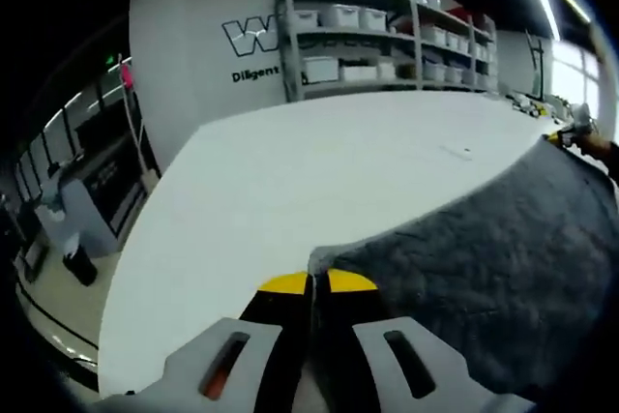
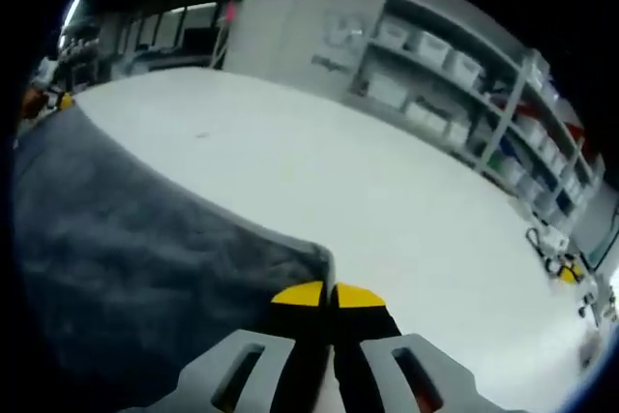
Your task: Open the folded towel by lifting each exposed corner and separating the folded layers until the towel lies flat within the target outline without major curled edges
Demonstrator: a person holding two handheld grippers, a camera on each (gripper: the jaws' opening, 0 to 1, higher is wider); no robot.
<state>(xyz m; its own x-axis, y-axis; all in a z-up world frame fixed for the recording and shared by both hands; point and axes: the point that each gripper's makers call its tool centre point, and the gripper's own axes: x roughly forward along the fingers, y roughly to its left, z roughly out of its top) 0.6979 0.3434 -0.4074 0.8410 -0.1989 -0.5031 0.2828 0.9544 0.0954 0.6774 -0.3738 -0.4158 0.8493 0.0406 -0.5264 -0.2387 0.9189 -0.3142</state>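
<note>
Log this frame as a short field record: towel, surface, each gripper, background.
towel: dark grey towel, spread on the table, one corner at each gripper
surface: white table
left gripper: left gripper shut on a towel corner
right gripper: right gripper shut on another towel corner
background: shelving with storage bins against a white wall

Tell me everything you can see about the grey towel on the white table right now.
The dark grey, fuzzy fabric towel lies spread across the white table, its surface mostly smooth with soft ripples. Each view shows one corner. The left gripper is shut on one corner and the right gripper is shut on another, yellow-tipped fingers pinching the edge. The towel's far edge runs towards the other gripper.
</note>
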